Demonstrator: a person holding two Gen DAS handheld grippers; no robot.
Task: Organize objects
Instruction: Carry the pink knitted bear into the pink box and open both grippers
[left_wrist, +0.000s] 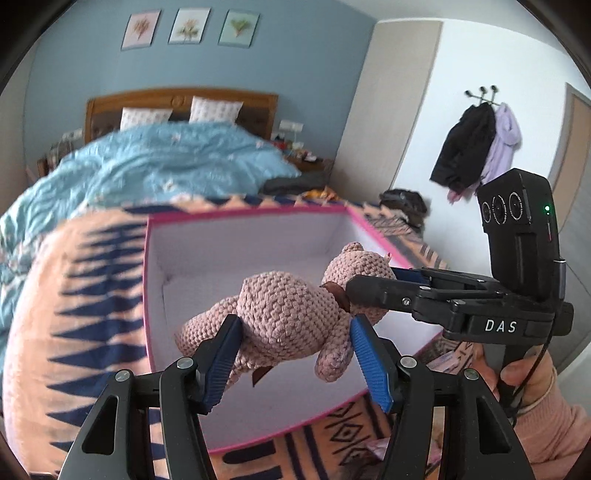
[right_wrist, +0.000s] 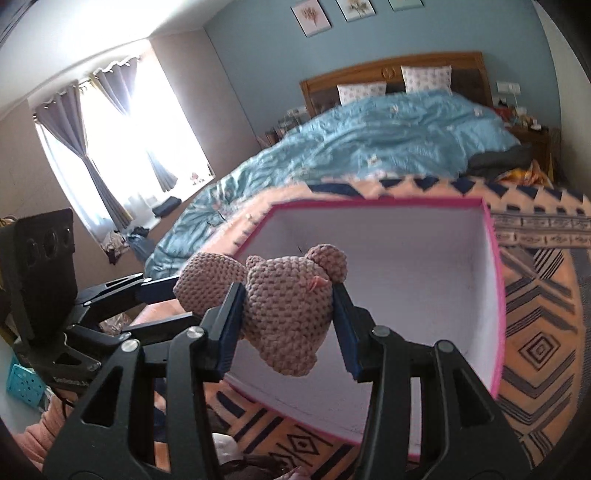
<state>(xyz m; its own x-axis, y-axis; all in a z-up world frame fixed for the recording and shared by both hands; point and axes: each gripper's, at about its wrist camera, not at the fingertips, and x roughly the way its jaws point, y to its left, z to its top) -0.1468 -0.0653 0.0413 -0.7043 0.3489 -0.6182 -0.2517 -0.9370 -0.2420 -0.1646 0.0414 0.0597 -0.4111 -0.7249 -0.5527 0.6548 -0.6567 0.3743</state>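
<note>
A pink crocheted bear (left_wrist: 288, 310) hangs in the air over an open box (left_wrist: 240, 243) that has a pink rim and a white inside. My left gripper (left_wrist: 295, 325) is shut on the bear's body, its blue pads pressing both sides. My right gripper (left_wrist: 369, 282) reaches in from the right and clamps the head. In the right wrist view the right gripper (right_wrist: 288, 295) squeezes the bear's head (right_wrist: 291, 314), and the left gripper (right_wrist: 173, 302) comes in from the left onto the body. The box (right_wrist: 406, 258) lies just behind and below, with nothing in it.
The box rests on an orange and navy patterned blanket (left_wrist: 85, 295) at the foot of a bed with a blue duvet (left_wrist: 166, 166). Coats (left_wrist: 472, 147) hang on the right wall. A curtained window (right_wrist: 122, 147) and a teal basket (right_wrist: 24, 384) are on the left.
</note>
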